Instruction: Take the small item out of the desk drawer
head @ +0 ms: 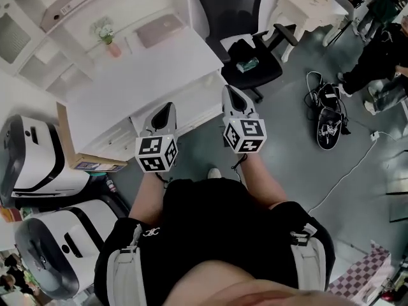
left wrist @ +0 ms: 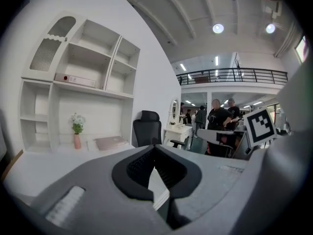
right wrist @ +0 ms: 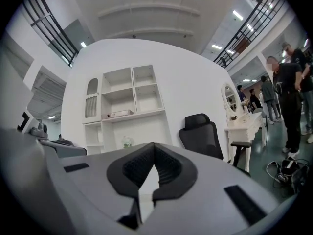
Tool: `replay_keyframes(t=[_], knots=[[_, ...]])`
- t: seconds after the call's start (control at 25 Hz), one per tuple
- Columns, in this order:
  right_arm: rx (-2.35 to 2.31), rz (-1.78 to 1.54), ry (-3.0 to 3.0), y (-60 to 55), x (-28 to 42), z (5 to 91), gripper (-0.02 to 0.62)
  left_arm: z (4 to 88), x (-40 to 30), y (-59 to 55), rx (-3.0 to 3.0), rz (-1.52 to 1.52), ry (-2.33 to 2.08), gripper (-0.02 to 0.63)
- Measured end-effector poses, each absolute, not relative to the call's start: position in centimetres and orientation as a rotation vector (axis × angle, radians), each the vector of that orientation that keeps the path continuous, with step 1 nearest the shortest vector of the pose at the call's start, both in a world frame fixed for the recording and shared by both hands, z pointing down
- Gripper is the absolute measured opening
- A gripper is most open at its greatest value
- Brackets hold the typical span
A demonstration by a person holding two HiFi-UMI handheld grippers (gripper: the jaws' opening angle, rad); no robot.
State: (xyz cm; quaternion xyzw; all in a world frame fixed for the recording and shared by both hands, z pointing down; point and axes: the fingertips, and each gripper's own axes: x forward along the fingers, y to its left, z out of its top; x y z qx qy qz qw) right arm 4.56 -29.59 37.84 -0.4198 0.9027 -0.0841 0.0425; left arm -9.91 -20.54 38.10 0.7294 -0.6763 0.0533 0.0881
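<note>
**Both grippers shut, drawers closed**

Looking down in the head view, my left gripper (head: 168, 107) and right gripper (head: 228, 89) are side by side. Both point at the front edge of the white desk (head: 146, 75). Only this view shows the drawer fronts (head: 194, 104) under that edge, and they look closed. It alone also shows the seat of the black chair (head: 239, 24), with a teal object (head: 247, 64) lying on it.

The two gripper views add what the head view hides. On each gripper the black pads meet at the tips, with nothing between them. These views also show the shelf unit (left wrist: 83, 77) rising behind the desk, with a flat box (left wrist: 74, 79) on one shelf. A pink vase (left wrist: 77, 140) of flowers stands on the desktop below.

The small item shows in no view, so I cannot tell its place or its look.
</note>
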Motion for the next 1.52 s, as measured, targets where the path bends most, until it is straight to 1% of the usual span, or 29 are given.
replay_keyframes(t=[0.16, 0.6, 0.72, 0.84, 1.08, 1.2, 1.52], knots=[[-1.314, -0.302, 2.768, -32.1, 2.7, 38.8, -0.003, 38.7, -11.7, -23.5, 2.170, 0.177, -1.984, 0.014], [-1.581, -0.449, 2.678, -38.2, -1.6, 42.7, -0.001, 38.5, -17.3, -30.3, 2.265, 0.171, -1.875, 0.014], [-1.632, -0.533, 2.691, -39.3, -2.7, 45.0, 0.103, 39.2, -18.7, -31.0, 2.256, 0.163, -1.859, 0.014], [-1.682, -0.624, 2.708, -40.6, -4.3, 47.5, 0.130, 39.8, -20.5, -31.7, 2.240, 0.160, -1.848, 0.014], [-1.808, -0.829, 2.747, -41.9, -7.3, 53.3, 0.133, 41.1, -23.9, -32.1, 2.209, 0.162, -1.841, 0.014], [-1.949, -0.935, 2.724, -42.8, -8.1, 56.6, 0.135, 42.1, -25.3, -32.5, 2.193, 0.176, -1.828, 0.014], [-2.182, -1.037, 2.645, -45.4, -10.5, 63.1, 0.135, 44.5, -28.8, -33.5, 2.163, 0.234, -1.787, 0.014]])
